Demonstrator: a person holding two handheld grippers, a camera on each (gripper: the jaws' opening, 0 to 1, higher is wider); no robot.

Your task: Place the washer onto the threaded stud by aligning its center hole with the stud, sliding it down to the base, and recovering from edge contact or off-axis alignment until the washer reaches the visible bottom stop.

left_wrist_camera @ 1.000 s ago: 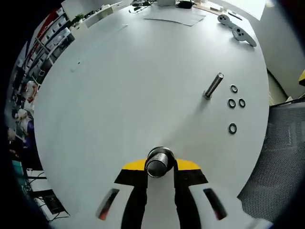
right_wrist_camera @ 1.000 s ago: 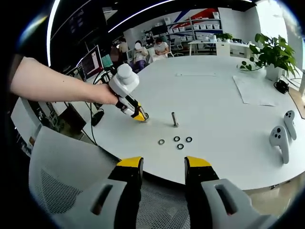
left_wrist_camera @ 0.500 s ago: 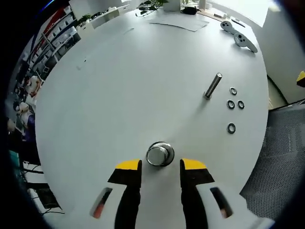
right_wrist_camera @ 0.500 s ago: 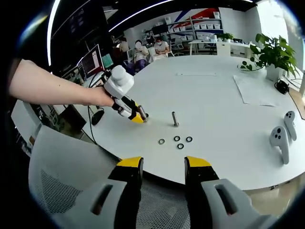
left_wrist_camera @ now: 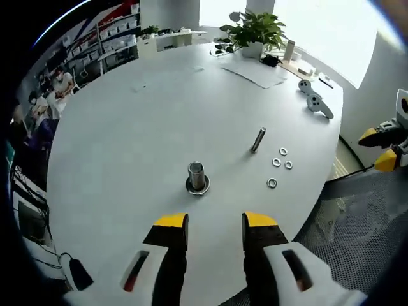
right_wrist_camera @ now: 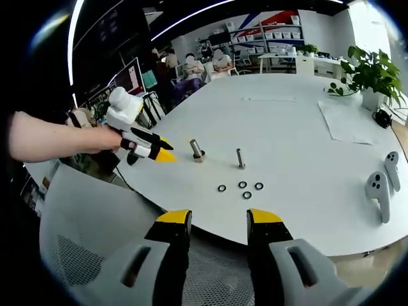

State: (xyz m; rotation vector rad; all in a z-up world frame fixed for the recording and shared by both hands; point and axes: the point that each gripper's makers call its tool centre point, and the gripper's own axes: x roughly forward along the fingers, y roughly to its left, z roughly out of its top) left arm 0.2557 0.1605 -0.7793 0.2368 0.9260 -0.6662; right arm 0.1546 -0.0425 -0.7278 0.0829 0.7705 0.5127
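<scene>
A short, wide threaded stud [left_wrist_camera: 196, 178] stands upright on its round base on the white table [left_wrist_camera: 127, 146], apart from both grippers. A slimmer stud [left_wrist_camera: 257, 139] stands to its right, with several small washers [left_wrist_camera: 276, 162] lying flat beside it. My left gripper [left_wrist_camera: 215, 223] is open and empty, a little way back from the wide stud. In the right gripper view a hand holds the left gripper [right_wrist_camera: 162, 149] left of the wide stud [right_wrist_camera: 196, 150], the slim stud [right_wrist_camera: 240, 158] and the washers [right_wrist_camera: 243, 185]. My right gripper [right_wrist_camera: 218, 218] hovers open off the table's near edge.
Two white hand controllers [right_wrist_camera: 380, 191] lie near the table's right edge. A paper sheet [left_wrist_camera: 258, 70] and a potted plant [left_wrist_camera: 255, 29] sit at the far side. A grey mesh chair back [right_wrist_camera: 95, 255] stands below my right gripper. People sit at desks beyond the table.
My left gripper opened, let go of the wide stud and drew back from it; the stud now stands alone on the table. My right gripper has stayed open and nearly still.
</scene>
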